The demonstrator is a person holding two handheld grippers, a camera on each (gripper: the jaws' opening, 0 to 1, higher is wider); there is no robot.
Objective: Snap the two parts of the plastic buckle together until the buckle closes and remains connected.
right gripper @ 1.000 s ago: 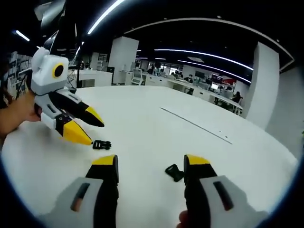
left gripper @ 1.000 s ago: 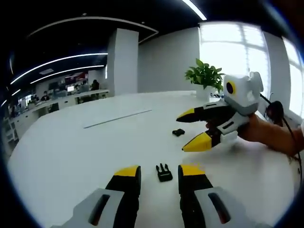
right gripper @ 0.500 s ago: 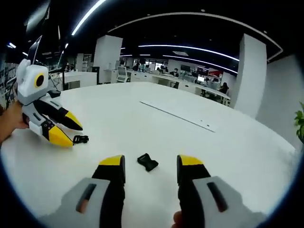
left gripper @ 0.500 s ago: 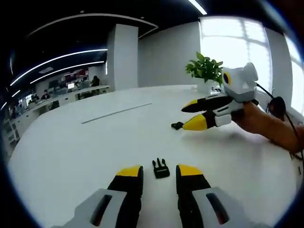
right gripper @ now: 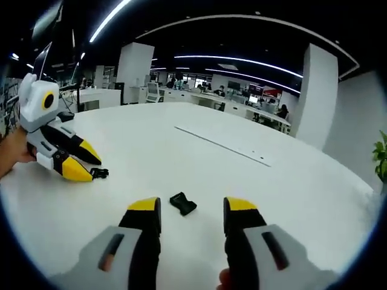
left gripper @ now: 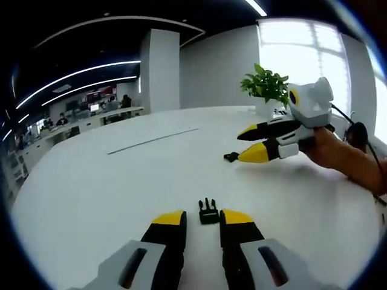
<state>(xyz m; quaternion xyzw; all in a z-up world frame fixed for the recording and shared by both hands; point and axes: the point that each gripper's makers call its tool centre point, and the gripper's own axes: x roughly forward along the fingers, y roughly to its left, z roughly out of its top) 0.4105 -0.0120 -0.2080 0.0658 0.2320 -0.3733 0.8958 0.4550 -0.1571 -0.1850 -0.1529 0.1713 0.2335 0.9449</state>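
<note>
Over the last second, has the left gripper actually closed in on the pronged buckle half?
Yes. The left gripper has closed in: its tips now flank the pronged buckle half, which lies in the same spot on the white table, the jaws narrower.

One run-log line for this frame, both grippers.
left gripper: open, at black pronged buckle half | right gripper: open, at black socket half | white table: halves apart

No text, label or number can be read anywhere.

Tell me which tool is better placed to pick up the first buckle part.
Left. Its tool is open with the black pronged plastic buckle half almost between its tips. The right tool is open too, but its black socket half lies further ahead.
</note>
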